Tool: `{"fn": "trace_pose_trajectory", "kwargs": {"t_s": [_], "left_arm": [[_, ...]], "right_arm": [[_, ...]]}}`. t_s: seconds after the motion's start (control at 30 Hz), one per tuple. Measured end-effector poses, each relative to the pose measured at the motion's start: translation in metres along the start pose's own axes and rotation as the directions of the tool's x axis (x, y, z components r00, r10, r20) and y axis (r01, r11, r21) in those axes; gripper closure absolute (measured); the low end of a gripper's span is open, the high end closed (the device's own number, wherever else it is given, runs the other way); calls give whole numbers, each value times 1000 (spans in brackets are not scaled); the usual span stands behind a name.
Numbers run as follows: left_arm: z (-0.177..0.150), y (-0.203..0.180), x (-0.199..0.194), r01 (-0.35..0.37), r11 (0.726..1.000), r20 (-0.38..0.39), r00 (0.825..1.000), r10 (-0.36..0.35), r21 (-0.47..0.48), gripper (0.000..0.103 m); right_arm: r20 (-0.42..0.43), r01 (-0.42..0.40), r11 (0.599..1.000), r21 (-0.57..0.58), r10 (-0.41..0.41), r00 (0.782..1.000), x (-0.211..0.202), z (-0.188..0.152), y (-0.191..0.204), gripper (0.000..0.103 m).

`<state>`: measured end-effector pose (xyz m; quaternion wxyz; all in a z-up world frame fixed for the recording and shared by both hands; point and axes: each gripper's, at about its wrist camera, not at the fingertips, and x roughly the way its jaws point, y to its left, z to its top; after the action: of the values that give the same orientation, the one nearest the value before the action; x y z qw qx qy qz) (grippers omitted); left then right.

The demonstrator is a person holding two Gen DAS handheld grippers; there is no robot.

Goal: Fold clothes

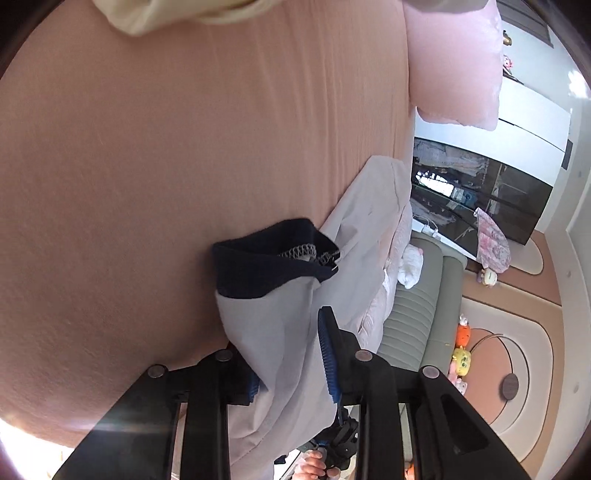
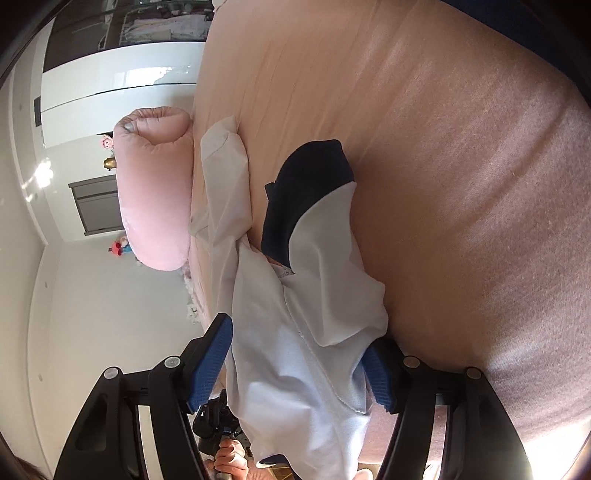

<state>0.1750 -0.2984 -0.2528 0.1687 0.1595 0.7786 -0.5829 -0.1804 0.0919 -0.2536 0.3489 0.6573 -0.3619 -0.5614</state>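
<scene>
Your left tool [image 1: 291, 354] has its 2 blue-padded fingers [image 1: 327, 350] drawn close on a fold of the pale grey garment [image 1: 266, 332]; the cloth fills the narrow gap and the pads press it from both sides. Your right tool [image 2: 299, 362] stands about half open, with the same garment [image 2: 306, 332] draped between its blue pads [image 2: 210, 365]; whether they pinch the cloth cannot be told. The garment lies on the bed [image 1: 147, 166], its dark navy collar [image 1: 266, 258] pointing away from you, and a sleeve [image 2: 225, 184] trails toward the bed's edge. A pink pillow [image 2: 155, 192] rests at that edge. A cream cloth [image 1: 166, 14] lies farther off on the sheet.
</scene>
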Motion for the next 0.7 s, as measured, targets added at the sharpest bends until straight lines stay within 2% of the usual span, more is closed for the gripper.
{"fn": "trace_pose_trajectory", "kwargs": {"t_s": [0.03, 0.2, 0.23, 0.33, 0.43, 0.47, 0.57, 0.67, 0.7], "left_arm": [[1, 0, 0, 3, 1000, -1, 1000, -3, 0, 78], [-3, -1, 29, -34, 999, -139, 990, 36, 17, 78], [-4, -2, 34, -44, 999, -159, 986, 48, 30, 74], [-7, -8, 39, -81, 995, -133, 987, 88, 55, 74], [-8, -8, 36, -73, 996, -97, 992, 77, 42, 74], [-10, -8, 34, -74, 996, -77, 994, 77, 41, 75], [-15, -9, 25, -59, 998, -18, 998, 60, 34, 78], [-18, -13, 20, -76, 994, 12, 997, 75, 76, 78], [-18, -15, 19, -97, 991, 16, 995, 96, 97, 80]], "right_arm": [[-3, -2, 1000, 1, 2, 1000, 0, 0, 0, 37], [-3, 38, 999, -10, -38, 999, 4, -1, 5, 36], [-2, 49, 999, -11, -49, 999, 5, -1, 6, 36], [12, 88, 996, -21, -87, 996, 6, -3, 9, 36], [48, 140, 988, -59, -137, 989, 7, -8, 15, 38], [62, 159, 985, -73, -155, 986, 7, -10, 17, 41], [119, 232, 968, -95, -220, 968, 4, -19, 17, 62], [152, 233, 968, -94, -217, 964, -2, -24, 10, 69], [155, 243, 965, -94, -227, 961, -3, -25, 9, 77]]}}
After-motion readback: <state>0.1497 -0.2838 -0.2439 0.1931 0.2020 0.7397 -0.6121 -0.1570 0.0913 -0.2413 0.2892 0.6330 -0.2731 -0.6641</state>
